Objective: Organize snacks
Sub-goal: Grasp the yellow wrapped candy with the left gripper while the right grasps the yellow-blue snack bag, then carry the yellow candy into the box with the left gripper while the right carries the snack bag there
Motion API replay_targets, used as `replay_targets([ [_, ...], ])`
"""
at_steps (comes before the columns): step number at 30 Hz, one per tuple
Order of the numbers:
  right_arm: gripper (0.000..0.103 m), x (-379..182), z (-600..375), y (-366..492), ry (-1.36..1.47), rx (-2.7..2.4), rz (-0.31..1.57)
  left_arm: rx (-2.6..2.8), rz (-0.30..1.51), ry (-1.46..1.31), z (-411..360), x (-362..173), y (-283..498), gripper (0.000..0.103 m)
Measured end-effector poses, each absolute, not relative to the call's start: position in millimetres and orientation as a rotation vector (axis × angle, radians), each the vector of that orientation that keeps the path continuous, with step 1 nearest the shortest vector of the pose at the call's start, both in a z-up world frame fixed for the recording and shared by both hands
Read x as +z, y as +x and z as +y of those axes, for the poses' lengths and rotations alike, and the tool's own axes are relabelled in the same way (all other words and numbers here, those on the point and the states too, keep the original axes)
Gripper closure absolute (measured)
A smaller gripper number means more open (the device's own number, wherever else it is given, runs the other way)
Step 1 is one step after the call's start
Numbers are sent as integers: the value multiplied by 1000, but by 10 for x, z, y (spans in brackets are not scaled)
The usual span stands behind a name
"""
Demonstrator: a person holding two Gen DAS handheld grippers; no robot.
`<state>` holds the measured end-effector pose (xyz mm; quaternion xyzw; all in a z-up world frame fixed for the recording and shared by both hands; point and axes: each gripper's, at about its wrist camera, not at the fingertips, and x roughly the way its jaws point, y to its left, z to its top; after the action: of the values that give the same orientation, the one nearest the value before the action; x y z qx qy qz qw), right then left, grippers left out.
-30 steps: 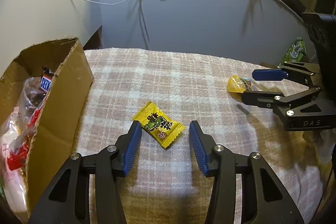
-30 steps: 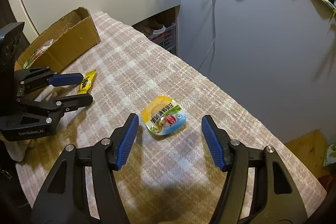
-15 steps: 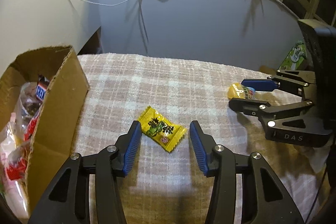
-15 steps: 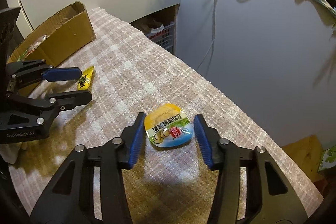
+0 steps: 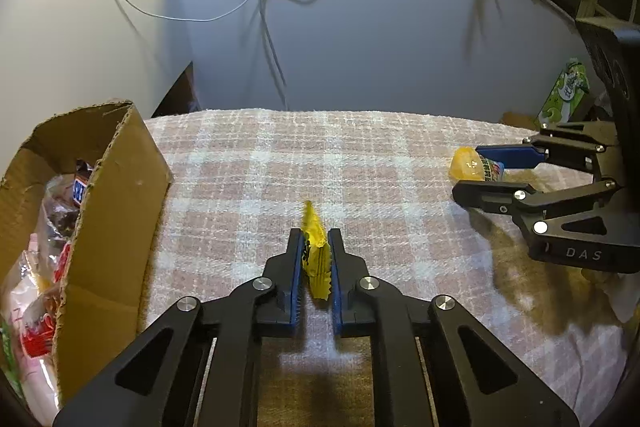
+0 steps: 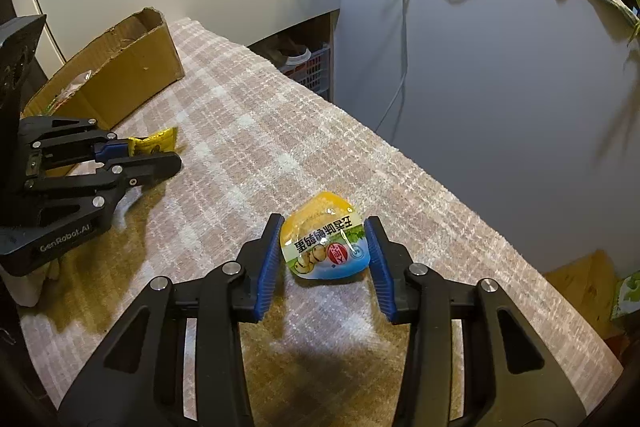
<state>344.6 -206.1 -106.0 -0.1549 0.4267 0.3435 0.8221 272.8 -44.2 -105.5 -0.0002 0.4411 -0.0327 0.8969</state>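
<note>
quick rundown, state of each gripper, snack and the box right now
left gripper: shut on yellow candy packet
yellow candy packet: pinched on edge between the fingers
right gripper: shut on jelly cup
jelly cup: label up, squeezed from both sides
cardboard box: open top, snacks inside
plaid cloth: spread flat

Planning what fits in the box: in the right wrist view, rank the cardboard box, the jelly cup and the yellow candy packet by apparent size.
1. cardboard box, largest though farthest.
2. jelly cup, close to the camera, which flatters it.
3. yellow candy packet, partly hidden by the left gripper, so its true size is unsure.
</note>
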Motion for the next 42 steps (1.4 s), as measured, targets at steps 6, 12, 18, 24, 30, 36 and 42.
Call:
replay_targets([
  [6,62,-1037,-2132,3412,-291,720,908,-83,899,-25,-438,-1006,2665,94],
  [12,62,-954,-2196,3319,-263,708,891,-105,871,-42,-455,-874,2538,94],
  [18,63,-724,-2203,3157,-244,710,853,-130,826,-56,-467,-664,2382,94],
  [24,63,-442,-2093,2967,-234,725,809,-137,778,-55,-377,-438,2223,94],
  [30,63,-189,-1858,2790,-247,751,768,-111,734,-53,-142,-241,2054,94],
  [36,63,-75,-1515,2723,-254,776,753,-67,705,-50,174,-103,1921,94],
  [42,63,1,-1140,2702,-271,811,742,-21,685,-61,514,-37,1850,94],
])
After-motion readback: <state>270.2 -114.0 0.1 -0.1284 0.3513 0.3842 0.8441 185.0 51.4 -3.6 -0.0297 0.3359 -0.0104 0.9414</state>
